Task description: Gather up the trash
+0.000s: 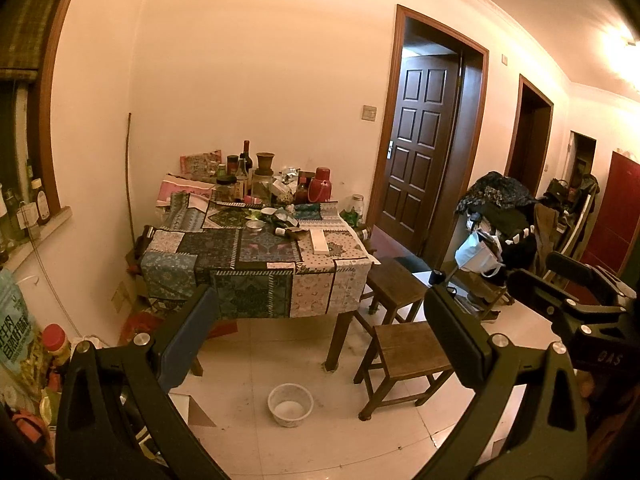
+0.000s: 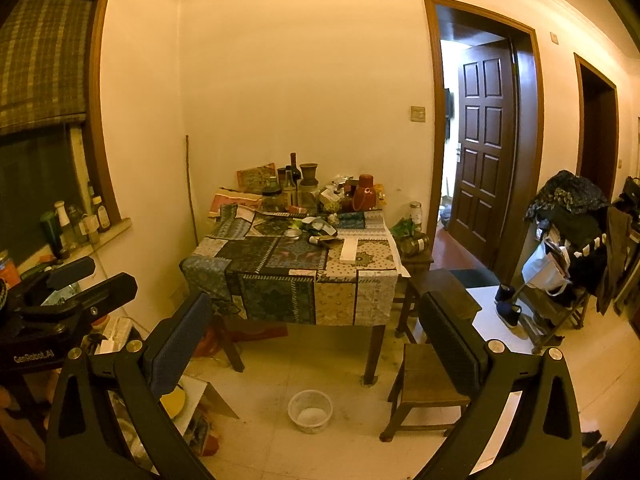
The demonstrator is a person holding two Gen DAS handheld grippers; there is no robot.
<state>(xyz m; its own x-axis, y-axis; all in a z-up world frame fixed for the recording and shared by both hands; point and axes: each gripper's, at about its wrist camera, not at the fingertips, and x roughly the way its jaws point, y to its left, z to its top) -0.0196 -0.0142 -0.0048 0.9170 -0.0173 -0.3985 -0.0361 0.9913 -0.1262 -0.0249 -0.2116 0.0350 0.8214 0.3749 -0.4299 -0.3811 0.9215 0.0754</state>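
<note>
Two grippers, both held back from the work, both empty with jaws spread wide. Room first: table [image 1: 256, 256] under a patchwork cloth, against the far wall, well apart from either tool. Two wooden stools [image 1: 404, 354] at its right side. White basket [image 1: 290, 404] on the floor tiles in front of the table, nearer than anything on the tabletop, roughly centred ahead of both tools.

Left gripper [image 1: 320, 340]: nothing between the fingers. Right gripper [image 2: 316, 344]: same. They sit side by side; each shows at the edge of the other's view. Neither is clearly nearer the table.

Likely trash: crumpled scraps [image 1: 280, 216] mid-table, straight ahead and above the line of the fingers. White flat box [image 1: 319, 241] beside them, long axis running away toward the wall.

Hard to tell: which tabletop pieces are trash and which are keepers; bottles and jars [image 1: 244, 176] at the back crowd together. Floor clutter at far left is cut off by the left tool's body.
</note>
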